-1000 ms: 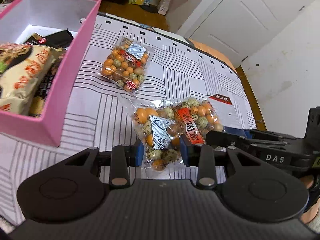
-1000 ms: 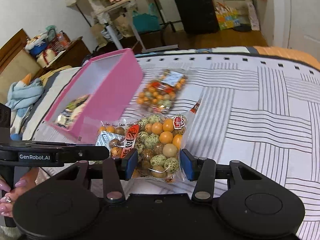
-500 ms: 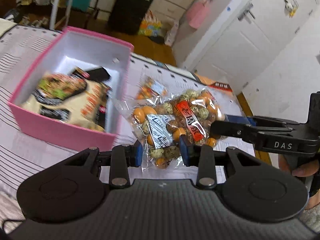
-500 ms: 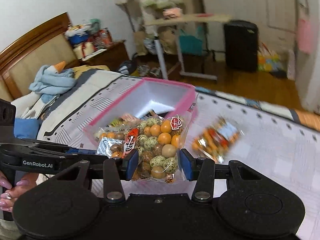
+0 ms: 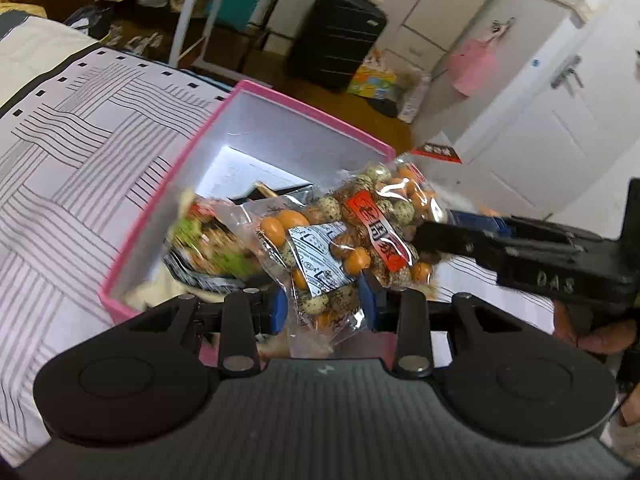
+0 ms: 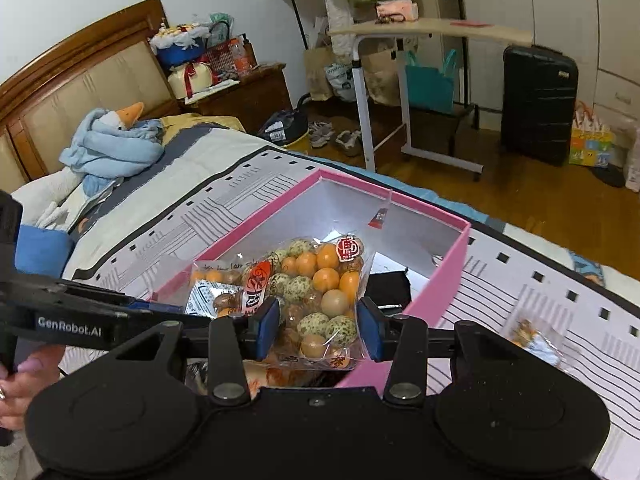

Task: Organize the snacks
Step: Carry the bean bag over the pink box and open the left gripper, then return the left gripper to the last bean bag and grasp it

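A clear bag of orange and speckled coated nuts [image 5: 352,236] [image 6: 316,288] hangs in the air over the open pink box [image 5: 168,184] [image 6: 448,280]. My left gripper [image 5: 322,306] is shut on one end of the bag. My right gripper [image 6: 318,326] is shut on the other end. Each gripper shows in the other's view, the right one [image 5: 520,248] and the left one [image 6: 80,312]. The box holds other snack packets [image 5: 208,240], partly hidden by the bag. Another nut bag [image 6: 532,336] lies on the bed right of the box.
The box sits on a striped white bedspread [image 5: 60,152]. A blue plush toy [image 6: 112,148] lies near the wooden headboard [image 6: 80,80]. Beyond the bed are a white side table [image 6: 420,40], a black suitcase [image 6: 536,104] and a white door [image 5: 560,112].
Both grippers lifted the nut bag off the bedspread and carried it left until it hangs over the pink box. The other nut bag stayed on the bed.
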Motion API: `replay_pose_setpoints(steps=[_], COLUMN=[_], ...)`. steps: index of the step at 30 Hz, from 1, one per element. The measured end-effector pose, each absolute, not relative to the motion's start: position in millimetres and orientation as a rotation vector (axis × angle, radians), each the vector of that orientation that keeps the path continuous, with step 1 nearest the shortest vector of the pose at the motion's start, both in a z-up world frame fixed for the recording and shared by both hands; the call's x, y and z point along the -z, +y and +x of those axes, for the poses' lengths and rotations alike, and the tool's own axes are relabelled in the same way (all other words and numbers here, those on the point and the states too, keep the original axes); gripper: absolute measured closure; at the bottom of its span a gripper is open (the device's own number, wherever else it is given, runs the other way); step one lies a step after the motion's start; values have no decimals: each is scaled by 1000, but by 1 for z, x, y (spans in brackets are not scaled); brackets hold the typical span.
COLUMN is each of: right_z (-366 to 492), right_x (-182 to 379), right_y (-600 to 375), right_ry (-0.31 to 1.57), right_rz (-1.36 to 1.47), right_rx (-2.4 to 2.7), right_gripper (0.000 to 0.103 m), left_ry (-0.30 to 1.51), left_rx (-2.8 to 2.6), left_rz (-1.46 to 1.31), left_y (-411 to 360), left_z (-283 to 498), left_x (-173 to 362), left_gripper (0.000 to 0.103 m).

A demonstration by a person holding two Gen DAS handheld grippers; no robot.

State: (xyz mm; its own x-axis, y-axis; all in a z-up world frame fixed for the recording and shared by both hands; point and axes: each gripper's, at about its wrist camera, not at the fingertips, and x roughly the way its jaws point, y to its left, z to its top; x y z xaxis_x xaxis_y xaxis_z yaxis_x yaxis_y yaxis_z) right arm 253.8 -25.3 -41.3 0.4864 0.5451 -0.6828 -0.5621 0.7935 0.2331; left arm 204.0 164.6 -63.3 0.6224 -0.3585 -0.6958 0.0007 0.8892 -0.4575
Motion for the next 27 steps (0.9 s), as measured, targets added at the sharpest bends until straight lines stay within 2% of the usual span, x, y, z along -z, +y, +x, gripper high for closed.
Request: replay_pose_setpoints(steps=[6, 10, 11, 12, 13, 15, 19, 27], right_z=[287, 303, 304, 303, 302, 298, 280, 247], right_x=[58, 63, 65, 67, 68, 69, 48, 8], right_y=[-8, 0, 1, 1, 1, -4, -34, -114], right_ry=[819, 803, 804, 809, 817, 816, 757, 729], right_rz=[-13, -32, -47, -61, -74, -106, -54, 117], right_rx=[-648, -619, -613, -607, -602, -578, -557, -506], right_gripper=[53, 44, 43, 43, 43, 43, 40, 36], left_ry=[944, 929, 926, 930, 939, 931, 950, 890], left_rx=[187, 149, 129, 104, 66, 45, 82, 260], left_rz=[-434, -453, -438, -402, -312, -203, -223, -183], left_y=[183, 190, 188, 184, 175, 163, 158, 119], left_z=[254, 281, 286, 290, 293, 295, 296, 273], left_x=[79, 84, 85, 86, 88, 91, 91, 38], left_gripper=[70, 68, 60, 47, 45, 45, 44, 48])
